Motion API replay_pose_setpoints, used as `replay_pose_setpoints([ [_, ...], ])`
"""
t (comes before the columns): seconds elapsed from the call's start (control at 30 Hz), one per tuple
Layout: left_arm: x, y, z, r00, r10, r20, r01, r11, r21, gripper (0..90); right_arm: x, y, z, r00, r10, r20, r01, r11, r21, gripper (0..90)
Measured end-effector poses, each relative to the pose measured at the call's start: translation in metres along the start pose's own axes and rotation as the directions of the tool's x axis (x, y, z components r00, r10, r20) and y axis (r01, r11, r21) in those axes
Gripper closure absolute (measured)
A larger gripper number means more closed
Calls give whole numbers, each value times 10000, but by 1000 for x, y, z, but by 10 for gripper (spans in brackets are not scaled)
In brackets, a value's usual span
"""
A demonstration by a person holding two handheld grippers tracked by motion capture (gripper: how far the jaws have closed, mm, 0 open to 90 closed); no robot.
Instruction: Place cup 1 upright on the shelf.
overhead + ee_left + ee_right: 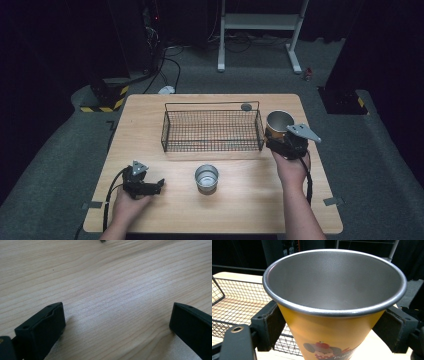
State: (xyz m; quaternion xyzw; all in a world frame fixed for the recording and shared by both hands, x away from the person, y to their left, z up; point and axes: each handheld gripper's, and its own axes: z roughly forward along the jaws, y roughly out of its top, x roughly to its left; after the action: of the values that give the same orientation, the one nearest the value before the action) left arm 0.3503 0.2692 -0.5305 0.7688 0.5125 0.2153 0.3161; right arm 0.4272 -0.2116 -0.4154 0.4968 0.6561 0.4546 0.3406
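An orange cup (329,332) with a steel inside and a cartoon print stands upright between the jaws of my right gripper (332,322), whose pads press its sides. In the high view this cup (279,121) is at the right end of the black wire basket (212,131), with the right gripper (278,137) just behind it. A small steel cup (206,176) stands in the middle of the wooden table (150,115). My left gripper (159,184) rests low at the front left, open, with bare wood between its jaws (117,322).
The basket (234,302) is empty and sits at the table's back centre. A small grey round object (246,106) lies behind its far right corner. A white stand (260,22) and cables are on the floor beyond the table.
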Motion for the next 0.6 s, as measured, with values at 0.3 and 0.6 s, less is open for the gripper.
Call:
replay_pose_setpoints([
  [0.3,0,0,0,10000,-8,10,8,10000,3,3,20,14,7,9995,-217,-244,216,9998,-55,164],
  [0.6,0,0,0,10000,33,-7,-33,10000,3,6,36,21,19,9984,-422,-387,425,9991,75,165],
])
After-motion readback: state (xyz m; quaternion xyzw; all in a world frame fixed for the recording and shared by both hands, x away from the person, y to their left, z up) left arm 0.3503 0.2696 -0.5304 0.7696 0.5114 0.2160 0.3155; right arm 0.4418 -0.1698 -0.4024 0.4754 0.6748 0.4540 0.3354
